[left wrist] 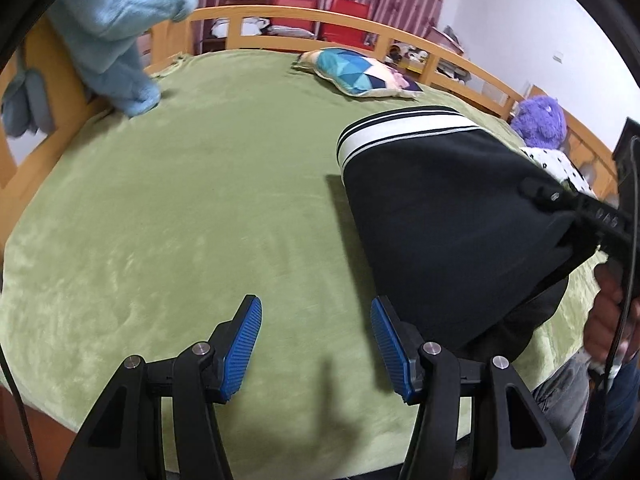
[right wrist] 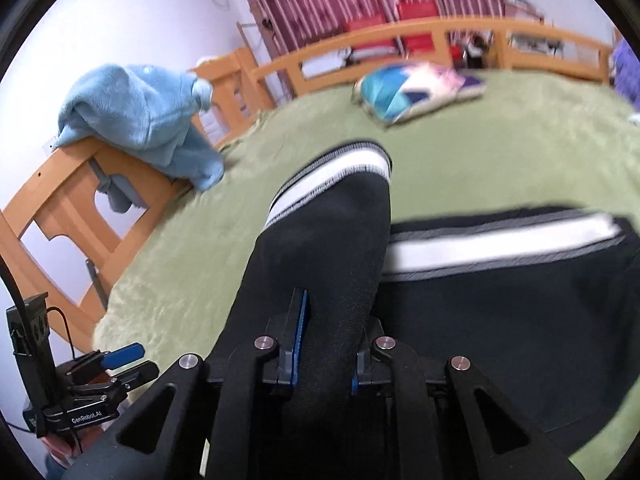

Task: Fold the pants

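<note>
A: Where did you have the pants [left wrist: 444, 216] at that moment?

B: You had them on the green blanket [left wrist: 200, 208], toward the right side of the bed. They were black, with a white waistband [left wrist: 396, 132] edged in black stripes. One part was lifted off the blanket.

A: And my right gripper [right wrist: 326, 344]?

B: Its blue pads were pinched on a fold of the black fabric, which ran up between them toward the striped band.

A: The left gripper [left wrist: 316, 344]?

B: Its jaws stood apart with nothing between them, over bare blanket just left of the pants. The right finger's tip [left wrist: 386, 332] sat at the fabric's edge; I couldn't tell if it touched.

A: Anything else around?

B: A light blue fleece garment [left wrist: 120, 40] hung over the wooden bed rail [left wrist: 320, 16], a patterned pillow [left wrist: 360, 72] lay near the far rail, and a purple plush toy [left wrist: 540, 120] sat at the right.
</note>
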`<action>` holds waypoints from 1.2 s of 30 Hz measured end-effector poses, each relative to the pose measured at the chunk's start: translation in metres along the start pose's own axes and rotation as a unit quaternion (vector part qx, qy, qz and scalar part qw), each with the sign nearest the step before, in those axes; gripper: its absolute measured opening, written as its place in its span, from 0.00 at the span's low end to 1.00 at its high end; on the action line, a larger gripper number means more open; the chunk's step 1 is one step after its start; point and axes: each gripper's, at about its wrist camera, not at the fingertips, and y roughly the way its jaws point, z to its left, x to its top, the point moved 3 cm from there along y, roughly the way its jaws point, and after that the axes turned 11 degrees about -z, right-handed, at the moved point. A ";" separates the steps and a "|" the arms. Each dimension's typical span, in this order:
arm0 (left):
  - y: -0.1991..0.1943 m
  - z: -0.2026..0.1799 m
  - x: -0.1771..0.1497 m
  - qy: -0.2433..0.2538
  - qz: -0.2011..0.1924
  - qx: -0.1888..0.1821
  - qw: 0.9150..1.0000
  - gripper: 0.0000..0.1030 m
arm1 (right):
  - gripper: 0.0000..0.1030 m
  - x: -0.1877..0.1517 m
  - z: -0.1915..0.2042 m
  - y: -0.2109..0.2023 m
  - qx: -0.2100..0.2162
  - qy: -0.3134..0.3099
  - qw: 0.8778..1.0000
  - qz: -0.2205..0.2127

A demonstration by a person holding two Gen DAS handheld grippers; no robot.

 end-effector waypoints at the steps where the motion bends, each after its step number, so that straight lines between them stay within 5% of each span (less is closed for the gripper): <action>1: 0.001 -0.006 0.002 0.003 0.000 -0.002 1.000 0.53 | 0.15 0.006 -0.012 -0.008 -0.003 0.003 1.000 -0.010; 10: 0.034 -0.077 0.015 -0.012 0.030 -0.079 0.996 0.53 | 0.15 0.027 -0.135 -0.072 -0.097 -0.015 0.994 -0.052; 16: 0.046 -0.109 0.017 -0.008 0.039 -0.098 0.994 0.53 | 0.15 0.016 -0.219 -0.100 -0.175 -0.010 0.983 -0.056; 20: 0.050 -0.128 0.013 0.004 0.049 -0.104 0.993 0.53 | 0.17 -0.010 -0.266 -0.086 -0.190 0.035 0.981 -0.006; 24: 0.052 -0.138 0.011 0.007 0.058 -0.108 0.992 0.53 | 0.33 -0.010 -0.271 -0.093 -0.194 0.022 0.981 -0.015; 28: 0.054 -0.153 0.004 0.008 0.068 -0.128 0.989 0.53 | 0.35 -0.003 -0.272 -0.126 -0.190 0.046 0.979 -0.065; 31: 0.064 -0.169 -0.012 0.024 0.089 -0.126 0.988 0.53 | 0.36 -0.016 -0.264 -0.125 -0.156 0.046 0.985 -0.052; 34: 0.081 -0.182 -0.042 0.046 0.129 -0.113 0.984 0.56 | 0.36 -0.040 -0.258 -0.106 -0.194 -0.003 0.981 -0.010; 36: 0.080 -0.183 -0.045 0.052 0.117 -0.106 0.986 0.58 | 0.37 -0.054 -0.261 -0.099 -0.203 -0.005 0.979 0.006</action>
